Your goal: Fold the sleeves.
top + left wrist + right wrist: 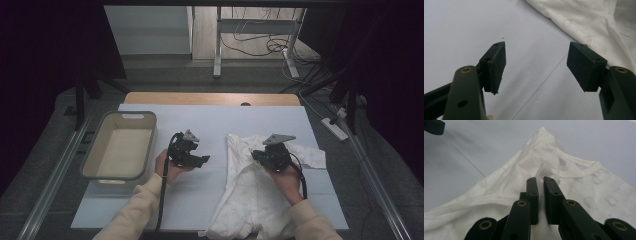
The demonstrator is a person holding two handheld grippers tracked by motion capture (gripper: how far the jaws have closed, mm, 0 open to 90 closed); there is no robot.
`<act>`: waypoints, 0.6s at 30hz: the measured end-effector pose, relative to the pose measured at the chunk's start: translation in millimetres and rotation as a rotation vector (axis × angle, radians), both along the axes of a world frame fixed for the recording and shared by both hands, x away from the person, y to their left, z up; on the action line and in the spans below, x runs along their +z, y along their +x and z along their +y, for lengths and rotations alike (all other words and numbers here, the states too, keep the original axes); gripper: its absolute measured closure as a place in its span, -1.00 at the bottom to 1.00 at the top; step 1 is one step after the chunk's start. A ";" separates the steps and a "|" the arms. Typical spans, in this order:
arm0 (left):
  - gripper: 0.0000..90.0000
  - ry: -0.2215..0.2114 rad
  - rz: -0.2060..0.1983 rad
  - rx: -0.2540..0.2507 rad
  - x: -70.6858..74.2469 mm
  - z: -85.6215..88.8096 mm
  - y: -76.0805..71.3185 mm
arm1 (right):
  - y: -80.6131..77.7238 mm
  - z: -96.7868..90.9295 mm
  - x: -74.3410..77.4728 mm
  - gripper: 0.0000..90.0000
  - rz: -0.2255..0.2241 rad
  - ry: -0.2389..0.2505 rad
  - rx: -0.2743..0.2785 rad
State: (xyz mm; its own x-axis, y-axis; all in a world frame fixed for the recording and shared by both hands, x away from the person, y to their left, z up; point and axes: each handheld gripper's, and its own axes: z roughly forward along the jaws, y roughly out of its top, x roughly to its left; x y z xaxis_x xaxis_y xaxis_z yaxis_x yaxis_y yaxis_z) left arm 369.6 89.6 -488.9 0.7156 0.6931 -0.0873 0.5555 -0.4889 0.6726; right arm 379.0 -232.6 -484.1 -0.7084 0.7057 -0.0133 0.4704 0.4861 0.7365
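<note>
A white T-shirt (250, 195) lies crumpled on the right half of the pale table cover (200, 120). My right gripper (256, 155) is shut on a fold of the T-shirt (549, 157) near its ribbed neckline; in the right gripper view the cloth is pinched between the jaws and pulled up into a peak. My left gripper (202, 159) hovers open over bare cover to the left of the shirt. In the left gripper view its jaws stand wide apart with nothing between them, and the T-shirt's edge (586, 22) lies beyond them at the upper right.
An empty beige tub (120, 147) stands at the left of the table, close to my left hand. The table's wooden far edge (210, 98) shows behind the cover. Metal rails (55, 175) run along both sides, and cables and a power strip (334, 127) lie on the floor beyond.
</note>
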 end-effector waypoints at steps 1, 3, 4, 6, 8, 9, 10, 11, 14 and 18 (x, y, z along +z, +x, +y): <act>-0.28 -0.002 0.000 0.002 -0.3 0.1 0.2 | 0.3 -2.5 -0.4 0.83 -0.001 0.002 -0.005; -0.29 -0.002 0.001 0.004 -0.5 0.6 0.6 | 0.9 -7.6 -1.1 0.83 0.004 0.006 -0.017; -0.29 -0.001 0.002 0.004 -0.5 0.9 0.8 | 1.4 -10.1 -1.5 0.83 0.006 0.008 -0.022; -0.29 -0.001 0.002 0.006 -0.7 1.3 1.1 | 2.0 -14.3 -2.6 0.83 0.013 0.017 -0.032; -0.29 0.000 0.003 0.006 -0.8 1.4 1.1 | 2.2 -17.0 -3.3 0.83 0.015 0.017 -0.037; -0.29 0.001 0.003 0.006 -0.9 1.3 1.1 | 2.2 -18.1 -3.6 0.83 0.017 0.017 -0.039; -0.29 0.001 0.003 0.005 -1.0 1.3 1.1 | 2.1 -19.1 -3.8 0.82 0.018 0.017 -0.040; -0.29 0.002 0.003 0.004 -1.0 1.2 1.1 | 1.9 -19.8 -4.2 0.82 0.018 0.017 -0.041; -0.29 0.002 0.002 0.003 -1.0 0.9 0.9 | 1.3 -22.3 -5.0 0.82 0.023 0.013 -0.043; -0.29 0.004 0.002 0.002 -0.9 0.7 0.6 | 0.9 -27.2 -5.6 0.80 0.025 0.012 -0.058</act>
